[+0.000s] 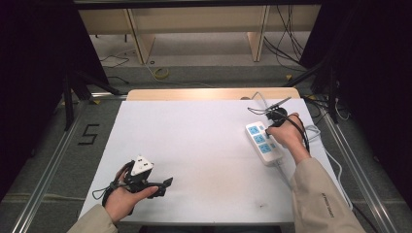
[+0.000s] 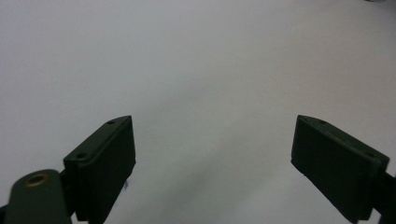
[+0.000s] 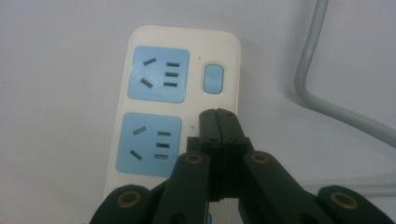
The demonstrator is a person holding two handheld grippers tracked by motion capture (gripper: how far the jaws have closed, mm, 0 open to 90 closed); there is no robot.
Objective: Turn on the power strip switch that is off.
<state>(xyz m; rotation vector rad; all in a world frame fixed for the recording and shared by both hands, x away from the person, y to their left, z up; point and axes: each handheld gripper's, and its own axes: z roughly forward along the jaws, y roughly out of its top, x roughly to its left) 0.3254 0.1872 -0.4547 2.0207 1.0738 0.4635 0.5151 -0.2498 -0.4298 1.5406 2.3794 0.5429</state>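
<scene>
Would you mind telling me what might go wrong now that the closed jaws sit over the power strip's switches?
The right hand-held gripper, jaws shut, sits over the power strip beside the second socket; a slip could hit that socket's slots instead of its switch. Pressing near the edge might tip or slide the strip. The grey cable curves close by and could snag.

White power strip, pale-blue sockets; black tongs; grey cable.
</scene>
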